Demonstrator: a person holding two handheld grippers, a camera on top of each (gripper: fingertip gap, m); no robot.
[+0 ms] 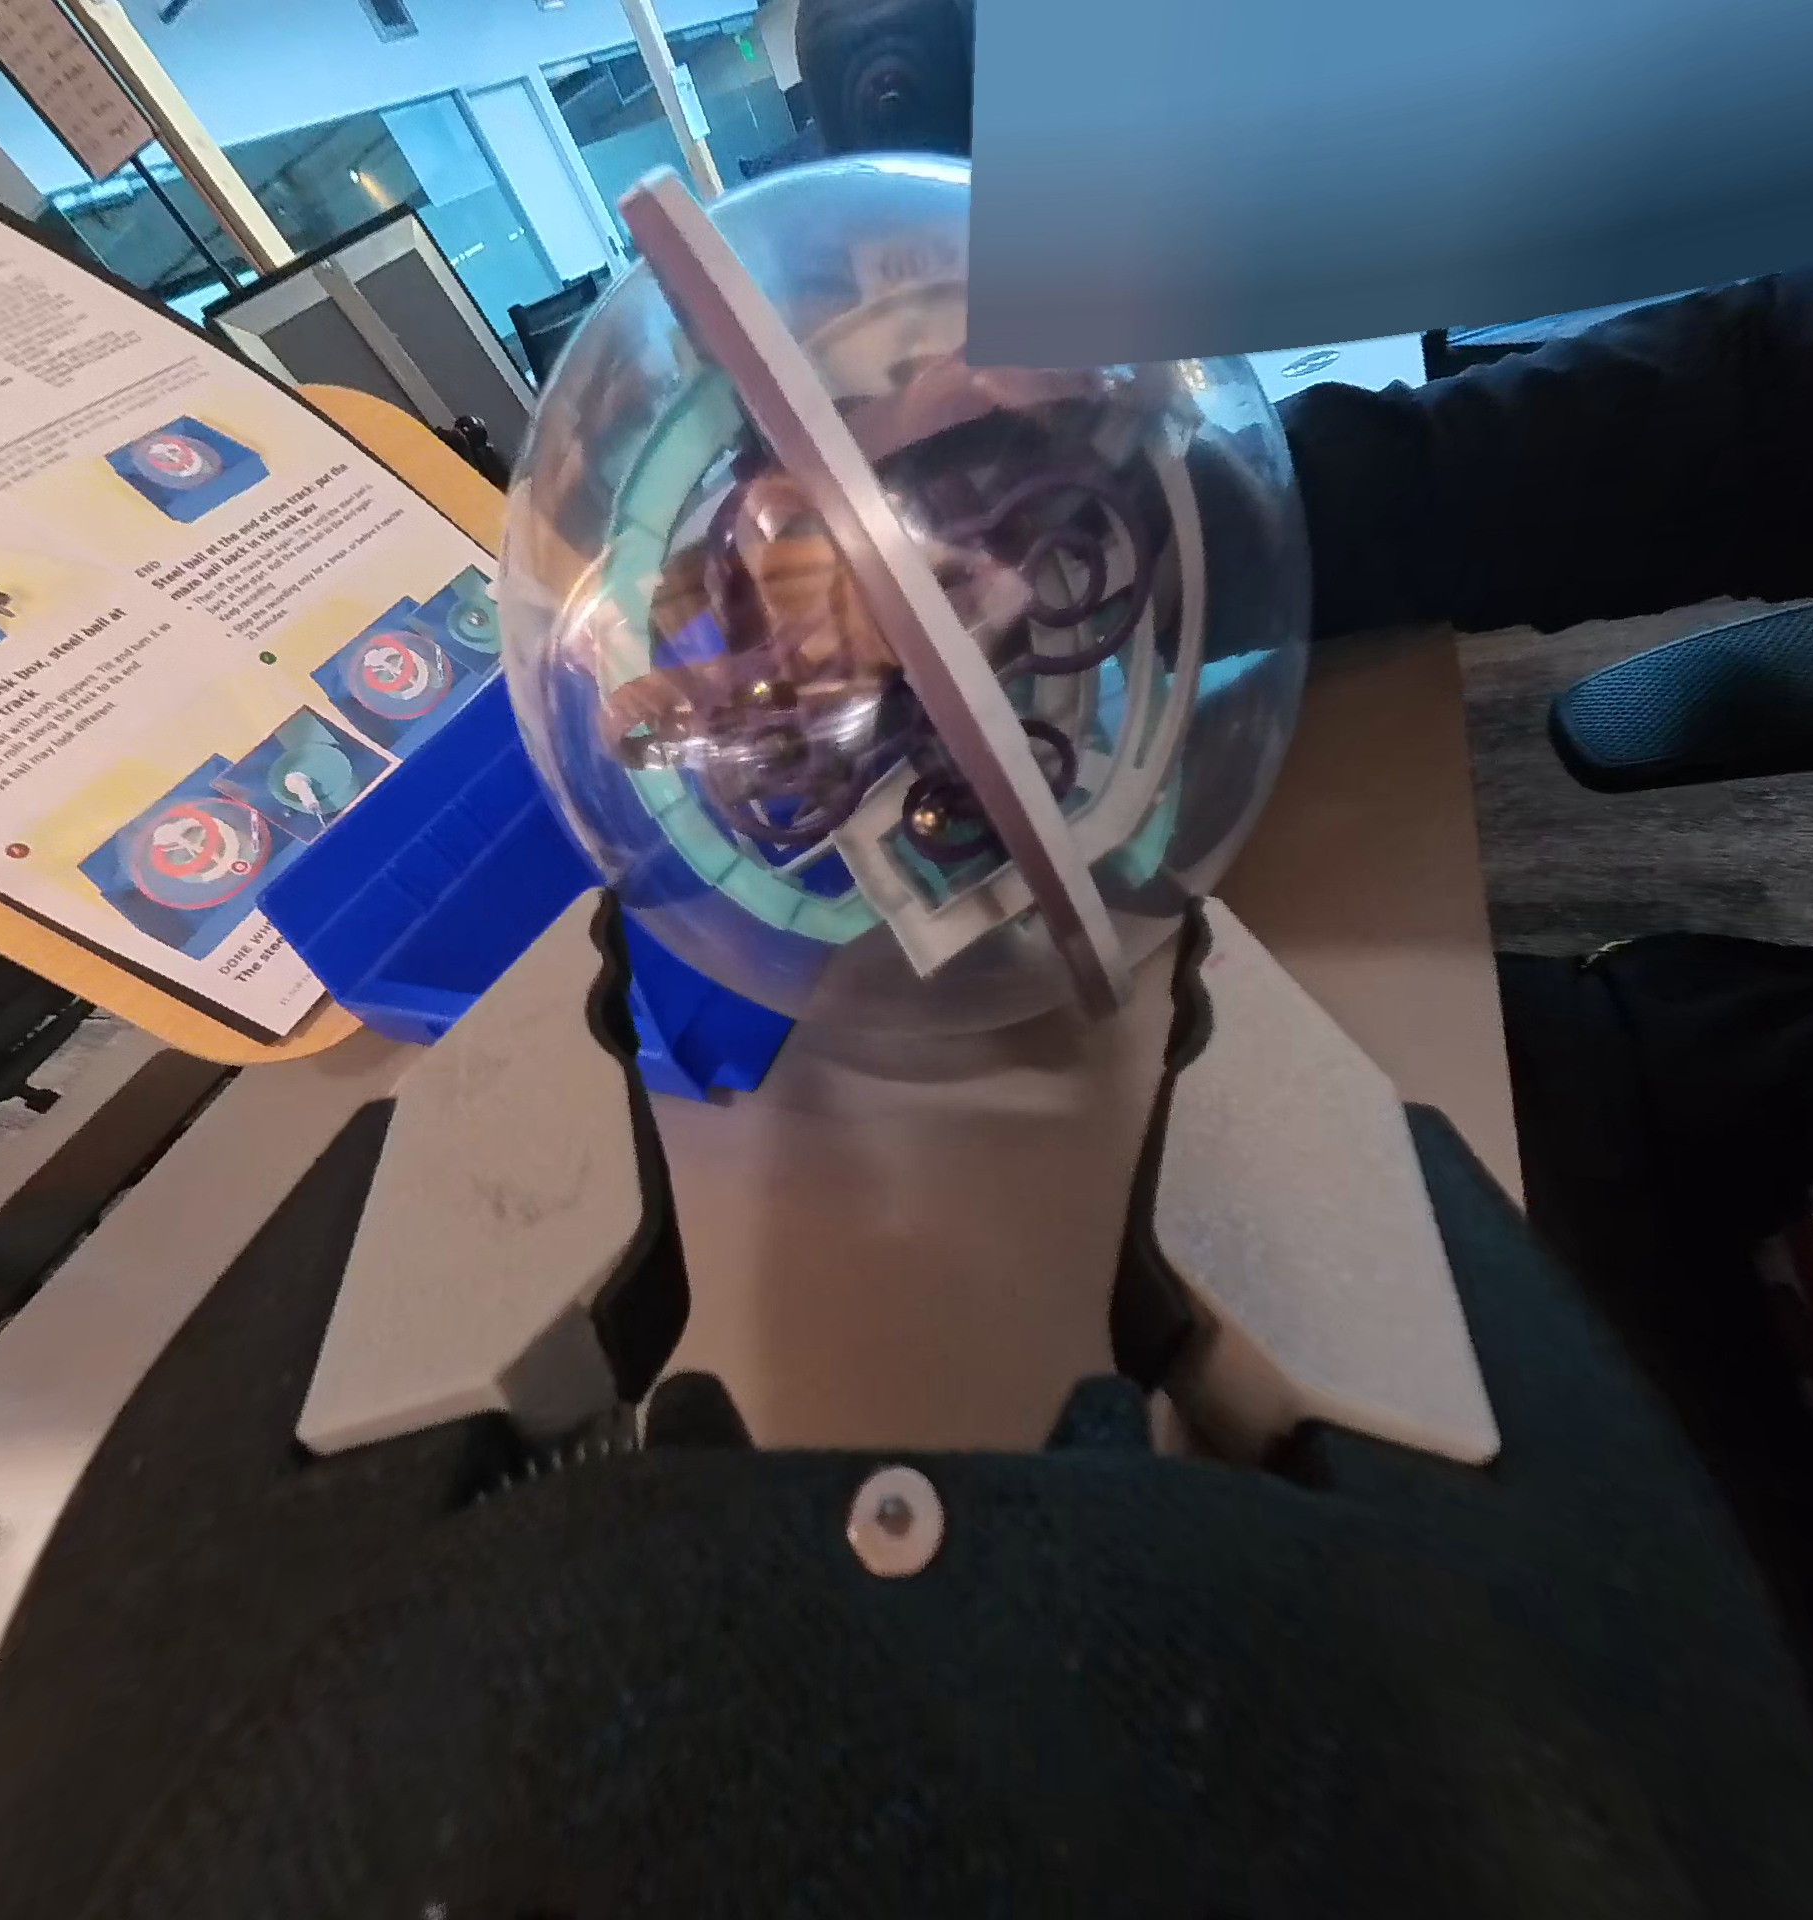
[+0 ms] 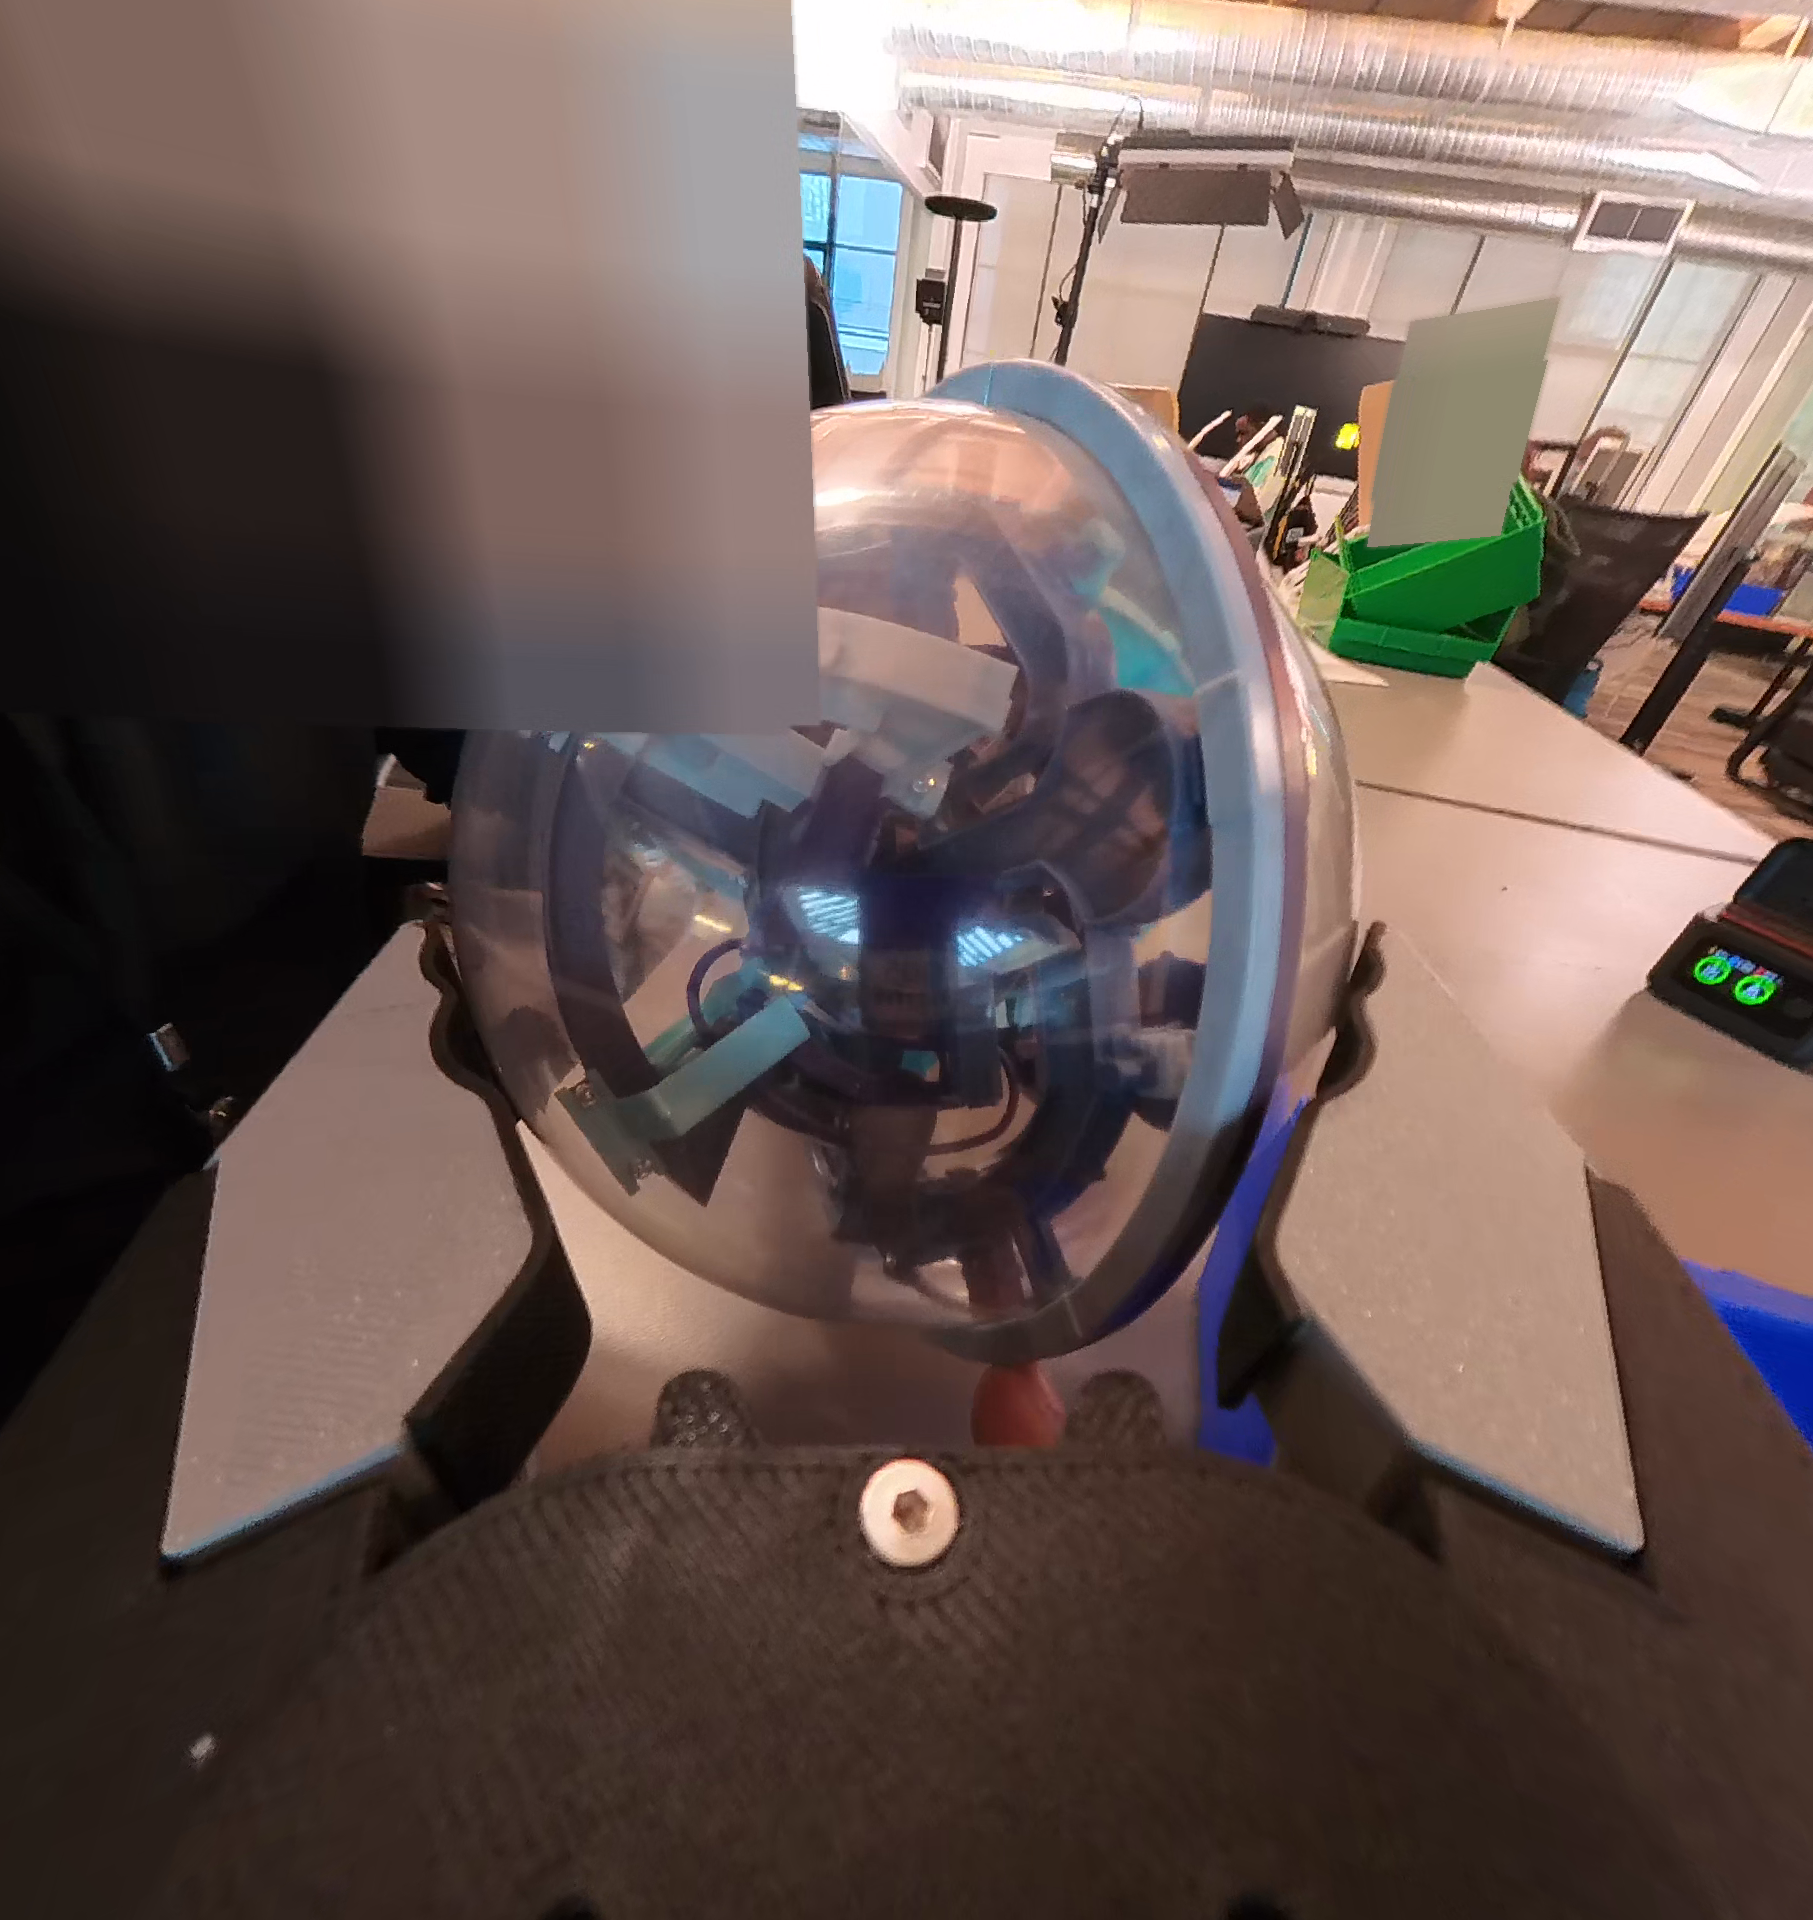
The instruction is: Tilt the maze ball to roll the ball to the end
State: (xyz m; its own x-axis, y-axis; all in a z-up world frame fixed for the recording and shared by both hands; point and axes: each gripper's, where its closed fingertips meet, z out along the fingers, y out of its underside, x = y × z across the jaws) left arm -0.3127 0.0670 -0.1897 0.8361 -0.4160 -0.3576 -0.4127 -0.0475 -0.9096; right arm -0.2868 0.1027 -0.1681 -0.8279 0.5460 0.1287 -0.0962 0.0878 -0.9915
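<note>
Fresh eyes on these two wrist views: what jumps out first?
The clear maze ball fills the middle of both views, its grey rim band tilted and teal and purple tracks inside. A small steel ball sits low in a purple loop beside that band. Behind it lies a blue bin, with an instruction sheet at left.

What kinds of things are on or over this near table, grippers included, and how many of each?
Grippers: 2, the left gripper and the right gripper
Maze ball: 1
Blue bin: 1
Printed instruction sheet: 1
Small device with a lit screen: 1
Total: 6
</note>
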